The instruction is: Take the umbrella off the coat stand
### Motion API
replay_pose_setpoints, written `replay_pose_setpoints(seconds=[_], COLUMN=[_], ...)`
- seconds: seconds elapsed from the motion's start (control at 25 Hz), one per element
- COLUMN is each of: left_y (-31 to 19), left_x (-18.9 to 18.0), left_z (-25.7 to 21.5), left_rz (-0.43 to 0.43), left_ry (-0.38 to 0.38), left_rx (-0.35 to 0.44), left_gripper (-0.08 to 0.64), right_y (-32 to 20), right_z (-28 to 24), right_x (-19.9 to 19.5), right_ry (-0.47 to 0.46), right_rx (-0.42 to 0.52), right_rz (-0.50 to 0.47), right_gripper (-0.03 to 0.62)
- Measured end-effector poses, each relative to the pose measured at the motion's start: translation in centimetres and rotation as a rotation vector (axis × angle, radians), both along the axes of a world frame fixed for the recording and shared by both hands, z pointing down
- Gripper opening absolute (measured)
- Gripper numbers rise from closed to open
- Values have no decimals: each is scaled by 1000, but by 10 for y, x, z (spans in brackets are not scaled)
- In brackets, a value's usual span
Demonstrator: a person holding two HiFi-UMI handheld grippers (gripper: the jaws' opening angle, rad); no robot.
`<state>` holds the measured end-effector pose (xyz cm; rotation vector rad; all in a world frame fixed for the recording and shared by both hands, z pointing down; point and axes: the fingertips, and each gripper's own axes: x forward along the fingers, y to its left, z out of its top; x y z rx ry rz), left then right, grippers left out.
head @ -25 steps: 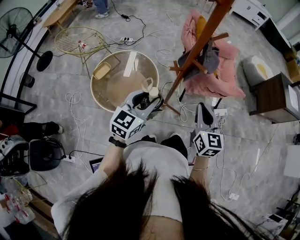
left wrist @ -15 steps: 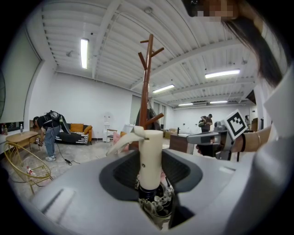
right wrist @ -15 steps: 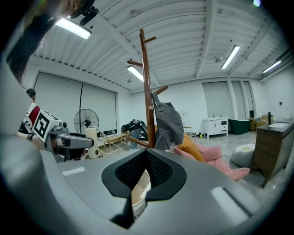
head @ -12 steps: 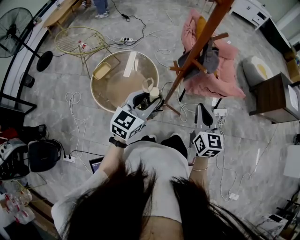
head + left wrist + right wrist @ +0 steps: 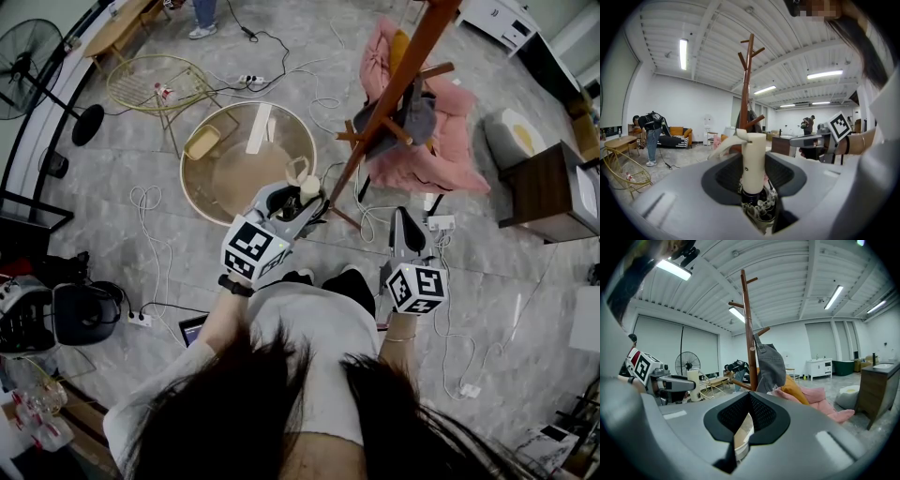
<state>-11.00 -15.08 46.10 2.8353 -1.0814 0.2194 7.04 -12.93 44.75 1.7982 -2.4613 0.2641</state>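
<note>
My left gripper (image 5: 298, 202) is shut on the folded umbrella, whose cream handle (image 5: 307, 187) stands upright out of the jaws. In the left gripper view the handle (image 5: 753, 161) and its strap rise between the jaws, with the dark folded canopy bunched below. The brown coat stand (image 5: 394, 98) leans up to the right of it, apart from the umbrella, with a grey garment (image 5: 420, 117) on a peg. My right gripper (image 5: 405, 214) is shut with nothing in it, near the stand's foot. The stand (image 5: 749, 333) and the grey garment (image 5: 769, 364) rise ahead in the right gripper view.
A round glass table (image 5: 248, 159) sits just beyond the left gripper, a gold wire chair (image 5: 155, 82) behind it. A pink cushion heap (image 5: 441, 150) lies under the stand. Cables cross the floor. A dark cabinet (image 5: 553, 192) is at right, a fan (image 5: 33, 56) far left.
Both grippers and the umbrella have held still. Only the dark objects at the head view's left edge have shifted a little.
</note>
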Motion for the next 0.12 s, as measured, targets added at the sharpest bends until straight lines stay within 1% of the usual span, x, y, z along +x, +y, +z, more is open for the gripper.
replay_pose_setpoints(seconds=[0.12], left_y=[2], left_x=[7], left_z=[-2], left_rz=[18], left_ry=[-11], left_rx=[9], left_gripper=[202], right_y=[0], right_z=[-2], right_x=[2], right_ry=[-5], right_rx=[3], right_rz=[-5], right_gripper=[2])
